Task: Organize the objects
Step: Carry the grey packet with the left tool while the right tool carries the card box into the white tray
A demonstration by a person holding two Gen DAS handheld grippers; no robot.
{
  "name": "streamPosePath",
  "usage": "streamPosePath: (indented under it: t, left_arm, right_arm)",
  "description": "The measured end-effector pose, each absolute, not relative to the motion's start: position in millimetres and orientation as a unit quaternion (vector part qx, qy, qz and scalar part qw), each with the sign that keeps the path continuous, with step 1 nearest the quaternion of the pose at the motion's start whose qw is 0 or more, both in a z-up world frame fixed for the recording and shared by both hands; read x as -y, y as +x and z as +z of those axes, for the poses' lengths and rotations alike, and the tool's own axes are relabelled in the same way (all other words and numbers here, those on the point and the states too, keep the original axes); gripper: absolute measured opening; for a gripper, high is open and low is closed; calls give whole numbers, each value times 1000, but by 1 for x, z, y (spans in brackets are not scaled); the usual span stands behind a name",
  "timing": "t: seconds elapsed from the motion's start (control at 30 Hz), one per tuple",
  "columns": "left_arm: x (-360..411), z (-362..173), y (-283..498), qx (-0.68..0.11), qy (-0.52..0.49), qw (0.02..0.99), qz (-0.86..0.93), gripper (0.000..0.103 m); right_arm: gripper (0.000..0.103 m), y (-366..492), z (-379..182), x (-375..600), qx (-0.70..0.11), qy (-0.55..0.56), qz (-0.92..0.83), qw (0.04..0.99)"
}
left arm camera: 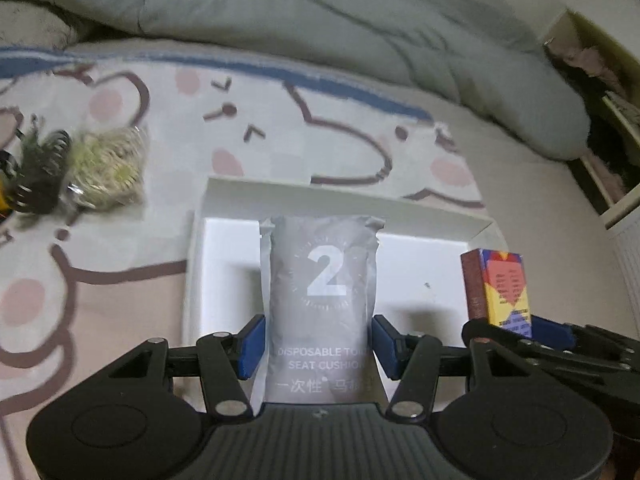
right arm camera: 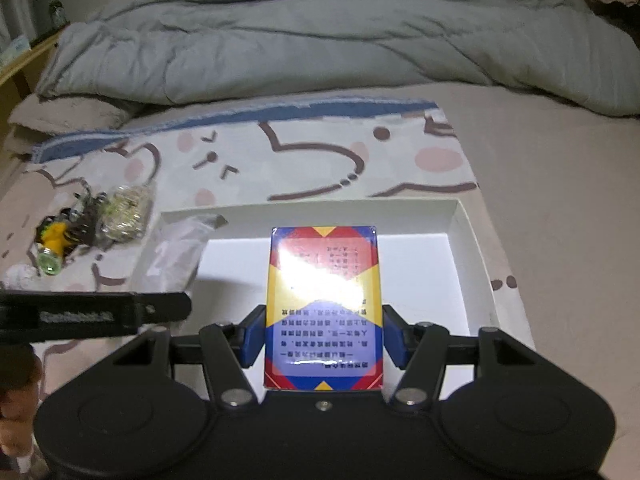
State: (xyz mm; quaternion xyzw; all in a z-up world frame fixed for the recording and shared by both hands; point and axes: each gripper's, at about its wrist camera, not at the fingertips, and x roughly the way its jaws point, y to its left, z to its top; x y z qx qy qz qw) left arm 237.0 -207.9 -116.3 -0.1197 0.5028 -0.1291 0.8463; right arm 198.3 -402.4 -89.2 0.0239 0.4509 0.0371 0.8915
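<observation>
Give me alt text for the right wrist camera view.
The right tool grips a glossy red, yellow and blue printed box above an open shallow white cardboard tray on a cartoon-patterned bedsheet. A rumpled grey duvet lies behind.

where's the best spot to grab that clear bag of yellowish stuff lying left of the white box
Probably the clear bag is best taken across its narrower width, coming down from above with fingers straddling its two long sides. It lies flat on the cartoon blanket, lumpy and soft, so a mid-body pinch should bite. The dark bundle crowds its left side, so avoid a sideways approach.
</observation>
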Motion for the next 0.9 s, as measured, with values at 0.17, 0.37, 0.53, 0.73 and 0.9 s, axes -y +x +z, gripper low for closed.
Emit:
streamPosePath:
  t: [0.17,0.37,0.53,0.73,0.9]
  left_arm:
    - [222,-133,258,-511,-124,840,-133,57]
    - [230,-140,273,-516,-132,837,-125,57]
    - [225,-148,283,-520,-159,831,-118,61]
    - [230,-152,285,-529,-163,824,-119,65]
    - [243,-147,283,-522,-160,829,-122,64]
  right_arm:
    - [60,215,-105,410,-465,30,29,885]
    - [60,234,-121,413,-476,34,31,878]
    - [61,249,-127,418,-466,53,26,883]
    - [68,248,-124,429,-455,86,13,886]
    - [67,242,-121,437,-455,92,6,886]
